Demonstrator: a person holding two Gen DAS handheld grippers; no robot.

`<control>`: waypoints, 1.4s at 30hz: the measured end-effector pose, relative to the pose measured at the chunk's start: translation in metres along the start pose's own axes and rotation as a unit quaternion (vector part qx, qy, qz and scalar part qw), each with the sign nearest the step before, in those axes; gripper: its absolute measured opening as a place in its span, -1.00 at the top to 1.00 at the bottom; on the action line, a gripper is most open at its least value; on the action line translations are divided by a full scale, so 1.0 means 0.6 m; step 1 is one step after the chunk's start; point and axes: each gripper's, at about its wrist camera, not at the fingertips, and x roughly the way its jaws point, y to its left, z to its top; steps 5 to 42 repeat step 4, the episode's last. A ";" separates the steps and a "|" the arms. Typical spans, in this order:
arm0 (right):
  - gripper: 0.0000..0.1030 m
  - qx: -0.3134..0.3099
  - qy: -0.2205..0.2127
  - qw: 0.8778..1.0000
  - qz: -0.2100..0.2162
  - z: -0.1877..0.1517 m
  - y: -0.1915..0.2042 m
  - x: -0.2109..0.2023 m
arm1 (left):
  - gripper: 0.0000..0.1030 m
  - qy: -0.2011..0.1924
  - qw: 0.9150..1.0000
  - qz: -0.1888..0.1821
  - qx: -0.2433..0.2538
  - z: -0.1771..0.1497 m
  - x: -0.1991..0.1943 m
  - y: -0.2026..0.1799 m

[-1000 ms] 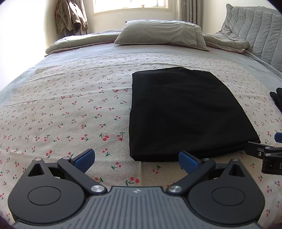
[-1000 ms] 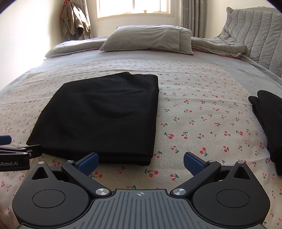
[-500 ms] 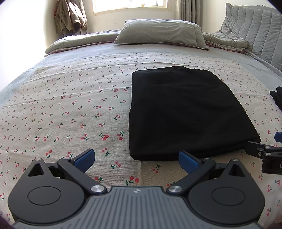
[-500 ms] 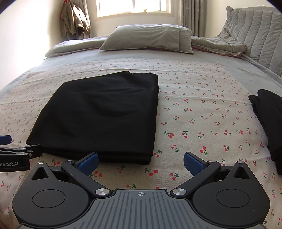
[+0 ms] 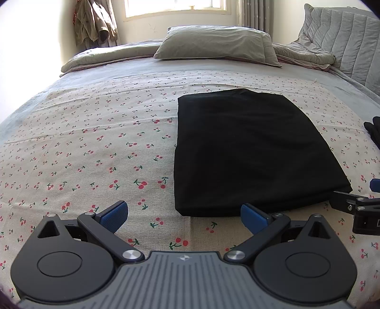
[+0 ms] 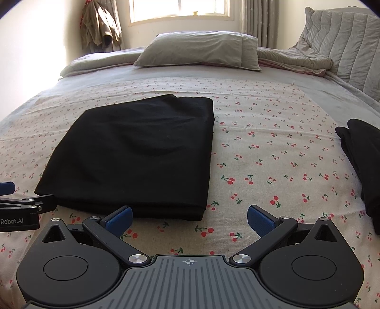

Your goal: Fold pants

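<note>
Both grippers' jaws gape empty before folded black pants.

Left wrist view: taken low over the bed, aimed toward the pillow.
Right wrist view: set alongside, likewise aimed.
Shared: folded black pants, seen close.

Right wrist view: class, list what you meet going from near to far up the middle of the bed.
Right gripper → folded black pants → cherry-print sheet → grey sheet → pillow → window.
</note>
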 end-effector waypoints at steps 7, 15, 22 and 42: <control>-1.00 0.001 0.001 1.000 0.000 0.001 0.000 0.000 | -1.00 0.002 1.000 0.001 0.001 0.000 0.001 0.000; -1.00 0.001 0.001 1.000 0.000 0.001 0.000 0.000 | -1.00 0.002 1.000 0.001 0.001 0.000 0.001 0.000; -1.00 0.001 0.001 1.000 0.000 0.001 0.000 0.000 | -1.00 0.002 1.000 0.001 0.001 0.000 0.001 0.000; -1.00 0.001 0.001 1.000 0.000 0.001 0.000 0.000 | -1.00 0.002 1.000 0.001 0.001 0.000 0.001 0.000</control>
